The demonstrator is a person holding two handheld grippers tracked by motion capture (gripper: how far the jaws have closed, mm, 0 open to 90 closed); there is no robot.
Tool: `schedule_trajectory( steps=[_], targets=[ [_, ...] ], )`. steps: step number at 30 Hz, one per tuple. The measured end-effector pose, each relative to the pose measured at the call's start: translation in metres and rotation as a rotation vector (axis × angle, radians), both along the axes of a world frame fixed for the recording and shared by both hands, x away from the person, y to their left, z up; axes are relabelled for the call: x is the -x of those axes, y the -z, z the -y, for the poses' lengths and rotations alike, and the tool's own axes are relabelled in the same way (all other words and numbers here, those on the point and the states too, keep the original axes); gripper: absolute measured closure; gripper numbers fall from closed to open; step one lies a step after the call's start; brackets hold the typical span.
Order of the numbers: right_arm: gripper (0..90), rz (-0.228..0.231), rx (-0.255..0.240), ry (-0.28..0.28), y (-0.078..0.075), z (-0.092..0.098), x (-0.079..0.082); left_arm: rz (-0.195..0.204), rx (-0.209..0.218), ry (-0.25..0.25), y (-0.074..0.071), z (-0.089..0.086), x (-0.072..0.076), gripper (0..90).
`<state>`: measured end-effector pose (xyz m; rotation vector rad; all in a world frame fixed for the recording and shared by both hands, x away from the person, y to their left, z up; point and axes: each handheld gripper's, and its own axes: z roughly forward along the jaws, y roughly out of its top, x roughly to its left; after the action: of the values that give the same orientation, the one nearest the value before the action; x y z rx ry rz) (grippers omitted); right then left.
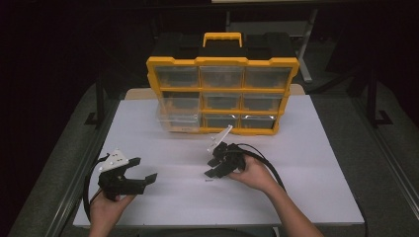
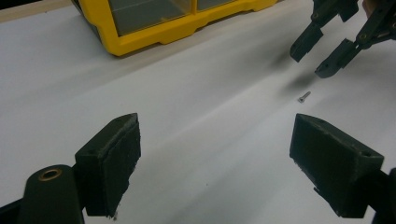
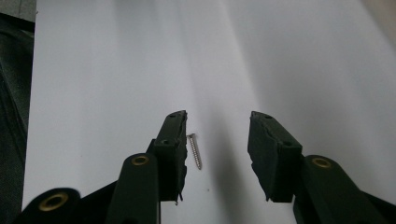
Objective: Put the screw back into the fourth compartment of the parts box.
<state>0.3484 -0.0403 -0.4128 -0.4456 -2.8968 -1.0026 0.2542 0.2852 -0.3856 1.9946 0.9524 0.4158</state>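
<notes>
A white table (image 1: pixel 306 163) carries two things — a yellow drawer organizer (image 1: pixel 222 96) at the back, a small screw (image 3: pixel 195 151) nearer.

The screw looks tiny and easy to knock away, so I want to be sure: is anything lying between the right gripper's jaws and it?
Nothing visible does. In the right gripper view the screw lies flat on the bare white table, in the gap of the right gripper, close beside one open jaw. The left gripper stays well off to the side.

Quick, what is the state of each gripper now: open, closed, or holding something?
Left gripper: open, jaws wide apart, holding nothing.
Right gripper: open, jaws on either side of the small screw on the white table, not gripping it.
</notes>
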Motion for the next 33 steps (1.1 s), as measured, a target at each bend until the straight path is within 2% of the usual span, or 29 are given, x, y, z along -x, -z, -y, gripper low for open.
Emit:
schedule_trajectory(
  steps=[8, 11, 13, 18, 23, 27, 33],
  targets=[
    [62.4, -0.003, 0.014, -0.031, 0.014, -0.007, 0.005, 0.001, -0.001, 0.0, 0.0, 0.0, 0.0, 16.0],
    [65.3, 0.004, 0.024, -0.045, 0.016, -0.01, 0.006, -0.001, -0.005, 0.002, 0.0, 0.0, 0.0, 16.0],
    [66.7, 0.029, 0.047, -0.056, 0.017, -0.013, 0.007, 0.0, 0.001, -0.001, 0.0, 0.0, 0.0, 16.0],
    [71.8, 0.039, 0.063, -0.076, 0.018, -0.015, 0.007, 0.001, -0.001, -0.001, 0.0, -0.001, 0.0, 16.0],
    [74.1, 0.053, 0.075, -0.08, 0.018, -0.016, 0.008, 0.004, -0.015, 0.01, 0.0, -0.001, -0.001, 16.1],
    [76.2, 0.043, 0.089, -0.078, 0.019, -0.016, 0.009, 0.003, -0.015, 0.009, 0.0, -0.001, -0.001, 16.0],
    [81.9, 0.065, 0.101, -0.082, 0.02, -0.017, 0.01, -0.001, -0.003, 0.002, 0.0, 0.0, 0.0, 16.0]
  ],
)
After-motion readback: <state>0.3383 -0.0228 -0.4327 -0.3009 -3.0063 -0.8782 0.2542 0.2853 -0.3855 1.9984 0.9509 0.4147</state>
